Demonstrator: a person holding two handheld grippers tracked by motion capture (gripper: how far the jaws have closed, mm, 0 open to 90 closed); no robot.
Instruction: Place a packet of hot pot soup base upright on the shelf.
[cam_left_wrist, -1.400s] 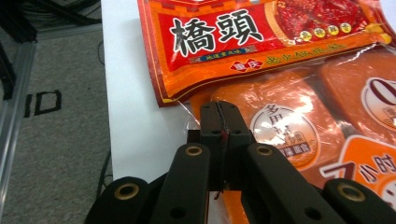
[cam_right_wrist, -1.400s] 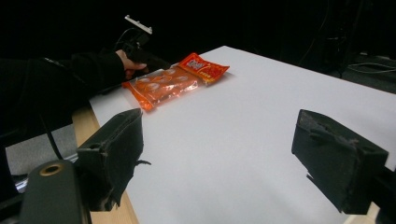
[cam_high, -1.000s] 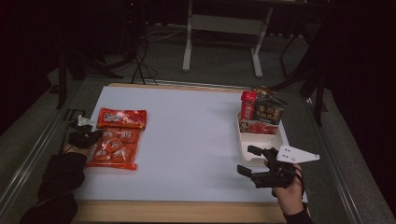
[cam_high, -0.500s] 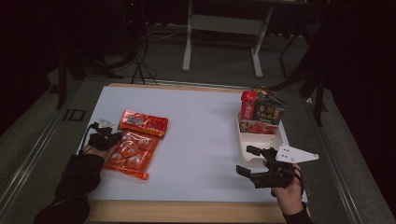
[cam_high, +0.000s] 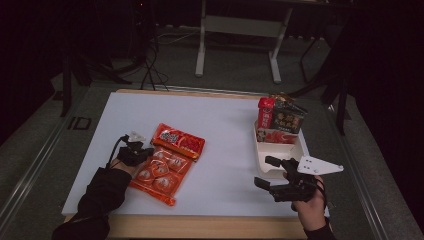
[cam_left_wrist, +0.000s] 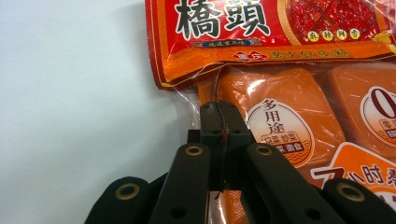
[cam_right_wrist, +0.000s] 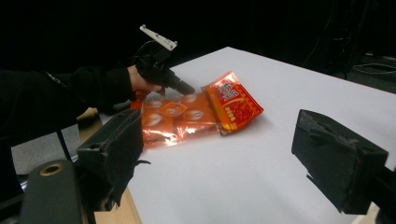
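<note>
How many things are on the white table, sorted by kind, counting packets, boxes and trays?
Orange-red snack bag: 1
White tray: 1
Packets and boxes standing in the tray: 3 (red carton, dark box, red-and-white packet)
Total: 5

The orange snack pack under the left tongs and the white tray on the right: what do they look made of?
The orange snack pack looks like thin glossy plastic film: it shows glare, wrinkles and a clear sealed edge, with wrapped portions visible inside. The white tray looks like matte moulded plastic or foam, plain with a raised rim; which of the two I cannot tell.
</note>
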